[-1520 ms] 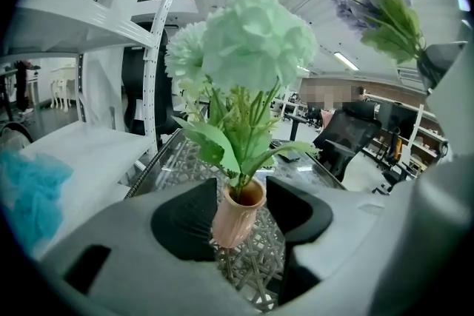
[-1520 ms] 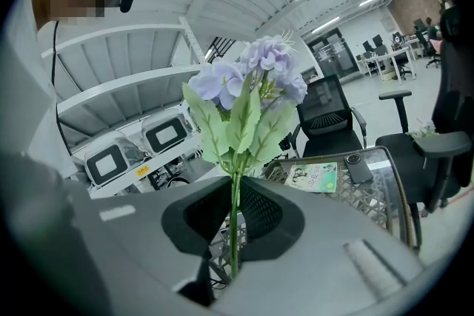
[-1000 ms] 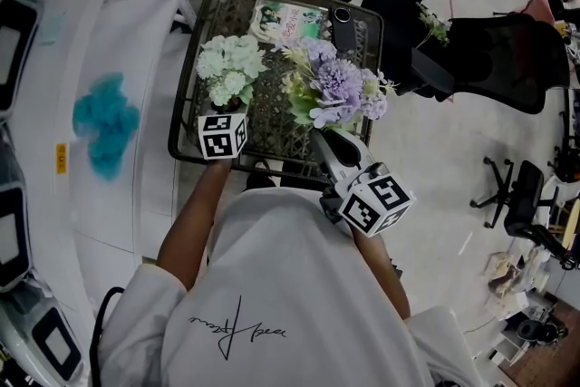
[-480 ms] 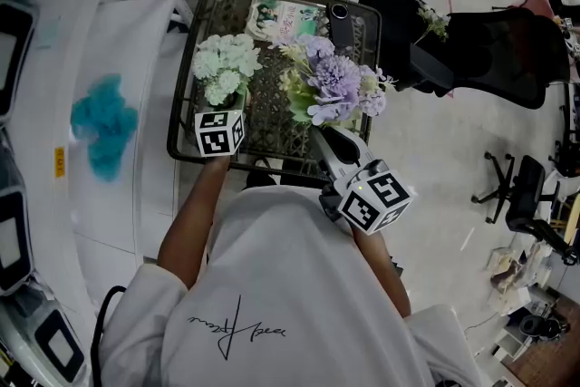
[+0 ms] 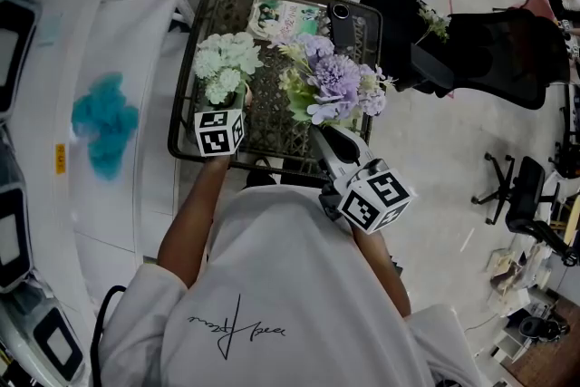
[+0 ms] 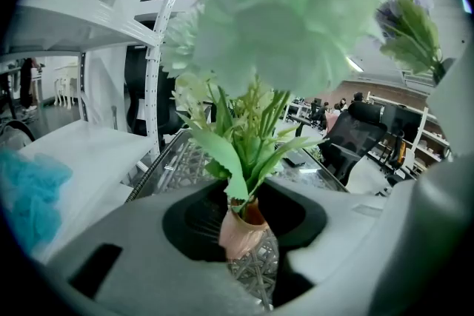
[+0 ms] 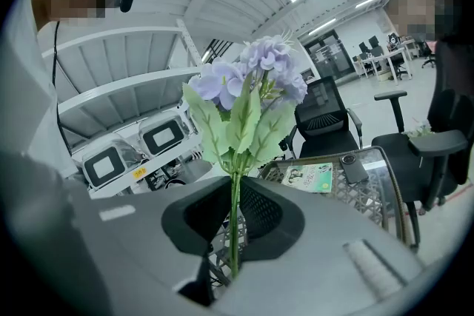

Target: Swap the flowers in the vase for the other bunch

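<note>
At the left of the surface [image 5: 268,118], close to its near edge, locate the vase [image 6: 243,229], upright, with the pale green bunch [image 5: 227,66] standing in it. Note the left gripper [image 6: 248,270] set at the vase neck: fingers [image 6: 148,248] partly apart on either side, having just been closing, with the neck and the base of the stems between them. Treat the grip as unfinished, given a dark gap on the right side of the neck. Judged step in hand: securing the vase ahead of the exchange.

Finish the closure slowly and squarely, just below the rim. Keep the lowest leaf [image 6: 235,185] out of the pinch. Stop squeezing at first firm contact on both sides; expect a narrow neck to slip or tip under a lopsided push. Press the vase down onto the surface rather than lifting it.

Further right, over the middle of the surface and just beside the pale green bunch, find the purple bunch [image 5: 337,84], upright, with its thin stem [image 7: 235,218] clamped between the closed fingers [image 7: 318,255] of the right gripper [image 7: 231,263]. Hold it clear of the vase mouth until removal of the pale green bunch. Expect the single stem to swivel in the pinch, so move it gently. Avoid sweeping the blooms over the booklet [image 5: 284,17] and the phone [image 5: 343,24] at the far edge.
</note>
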A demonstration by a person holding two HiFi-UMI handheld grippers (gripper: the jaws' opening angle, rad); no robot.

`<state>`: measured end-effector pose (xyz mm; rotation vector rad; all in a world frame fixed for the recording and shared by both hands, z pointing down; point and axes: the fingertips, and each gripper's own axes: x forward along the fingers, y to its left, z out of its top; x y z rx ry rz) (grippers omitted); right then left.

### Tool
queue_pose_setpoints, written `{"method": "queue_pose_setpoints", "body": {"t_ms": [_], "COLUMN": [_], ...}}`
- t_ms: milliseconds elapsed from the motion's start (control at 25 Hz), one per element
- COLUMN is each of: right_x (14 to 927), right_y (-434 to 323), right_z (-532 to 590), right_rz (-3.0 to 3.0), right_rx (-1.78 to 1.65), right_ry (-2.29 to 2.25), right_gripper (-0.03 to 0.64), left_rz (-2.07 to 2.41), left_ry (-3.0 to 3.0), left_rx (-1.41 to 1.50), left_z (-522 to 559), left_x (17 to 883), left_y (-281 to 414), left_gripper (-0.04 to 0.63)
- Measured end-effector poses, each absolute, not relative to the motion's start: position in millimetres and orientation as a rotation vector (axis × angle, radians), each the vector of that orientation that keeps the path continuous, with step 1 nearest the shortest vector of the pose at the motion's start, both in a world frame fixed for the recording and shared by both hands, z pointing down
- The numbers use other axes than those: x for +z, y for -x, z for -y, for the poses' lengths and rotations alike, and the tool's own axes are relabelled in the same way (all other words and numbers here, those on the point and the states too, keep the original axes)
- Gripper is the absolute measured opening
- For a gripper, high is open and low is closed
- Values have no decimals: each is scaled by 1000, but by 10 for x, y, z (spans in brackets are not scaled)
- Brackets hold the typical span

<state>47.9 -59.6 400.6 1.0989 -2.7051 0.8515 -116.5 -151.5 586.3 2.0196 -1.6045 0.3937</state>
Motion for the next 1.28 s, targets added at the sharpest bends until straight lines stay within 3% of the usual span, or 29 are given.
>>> {"method": "queue_pose_setpoints", "body": {"t_ms": [1280], "right_x": [3940], "right_y": [-430], "right_z": [588], "right_rz": [2740], "right_rx": [853], "right_ry": [-1057], "right_gripper": [38], "left_rz": [1577], "left_ry": [-2094], "left_rx": [336], "left_z": [1520], "left_x": [5522], "left_y": [1075], "left_gripper": [91]}}
